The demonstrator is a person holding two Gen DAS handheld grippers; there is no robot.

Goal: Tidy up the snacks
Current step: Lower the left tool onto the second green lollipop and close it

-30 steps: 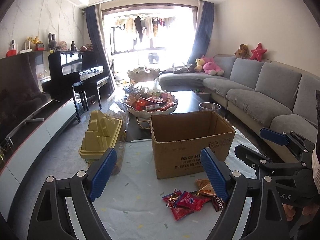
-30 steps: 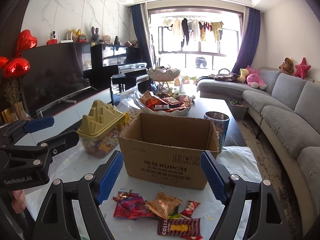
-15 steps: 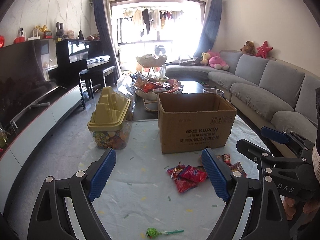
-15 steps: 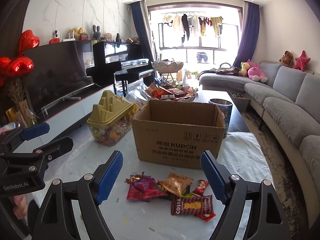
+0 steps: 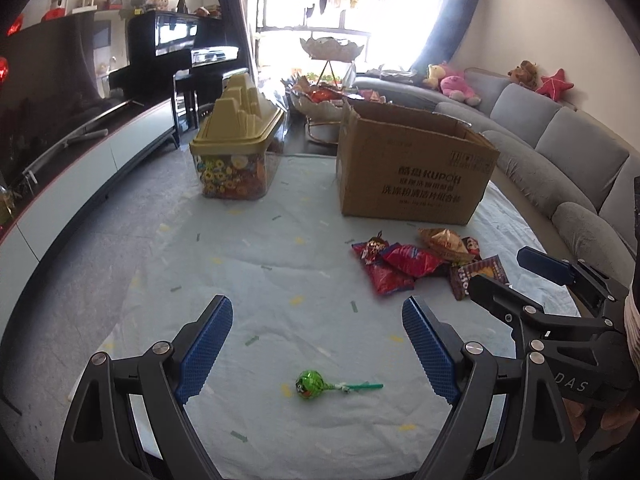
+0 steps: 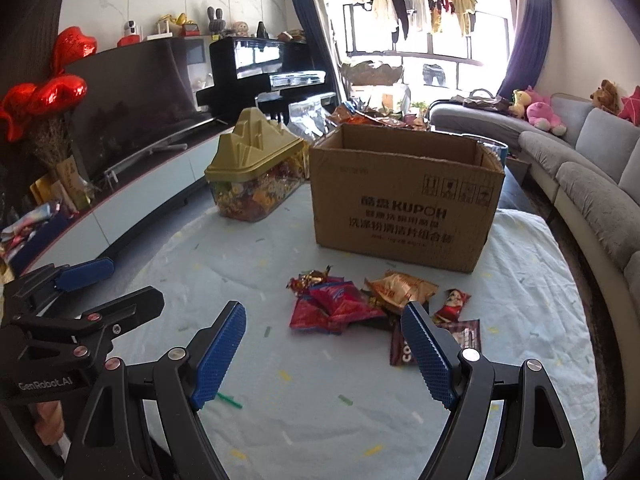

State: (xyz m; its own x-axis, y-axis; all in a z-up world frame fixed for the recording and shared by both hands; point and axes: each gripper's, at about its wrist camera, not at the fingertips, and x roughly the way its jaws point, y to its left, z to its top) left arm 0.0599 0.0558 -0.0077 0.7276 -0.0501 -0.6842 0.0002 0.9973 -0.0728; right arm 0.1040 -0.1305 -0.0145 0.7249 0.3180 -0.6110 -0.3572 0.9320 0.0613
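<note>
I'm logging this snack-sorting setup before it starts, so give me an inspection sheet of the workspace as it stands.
Surface: pale cloth with small coloured flecks, wrinkled.
Job's things: open brown cardboard box; heap of red, orange and brown snack packets in front of it; green-wrapped lollipop lying apart.
Clutter: clear candy tub with a tan castle-shaped lid left of the box.
Grippers: left claw open over the lollipop; right claw open near the packets.
Cables: nothing seen.
Surroundings: grey sofa, black piano, television.
</note>
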